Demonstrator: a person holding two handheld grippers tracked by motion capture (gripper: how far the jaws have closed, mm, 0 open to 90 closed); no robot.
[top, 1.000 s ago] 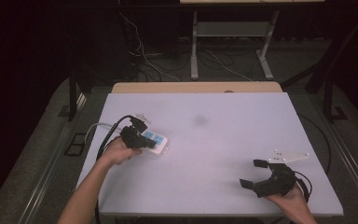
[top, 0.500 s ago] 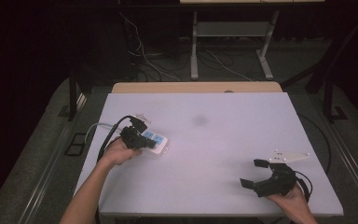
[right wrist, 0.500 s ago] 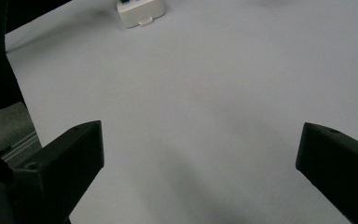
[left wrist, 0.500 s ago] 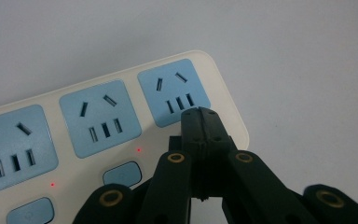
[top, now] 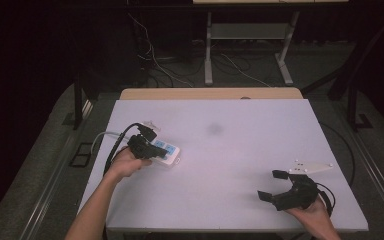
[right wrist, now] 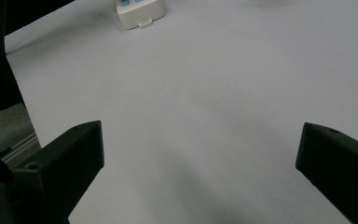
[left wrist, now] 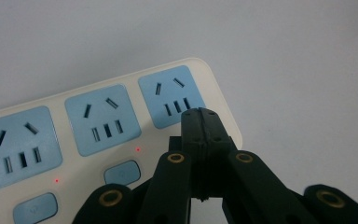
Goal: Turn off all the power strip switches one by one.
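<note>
A cream power strip (top: 166, 152) with blue sockets lies on the left part of the white table (top: 230, 150). My left gripper (top: 152, 149) rests over it with its jaws shut together. In the left gripper view the power strip (left wrist: 98, 126) shows three blue sockets, blue switch buttons and small red lights, and the left gripper (left wrist: 199, 116) has its closed tips over the strip's right end by the last socket. My right gripper (top: 273, 185) stands open near the table's front right edge, with nothing between its fingers. In the right gripper view the power strip (right wrist: 139, 10) lies far off.
A white cable runs from the strip off the table's left side. Behind the table a metal stand (top: 245, 40) and loose cables (top: 155, 55) lie on the dark floor. A faint grey smudge (top: 214, 129) marks the tabletop's middle.
</note>
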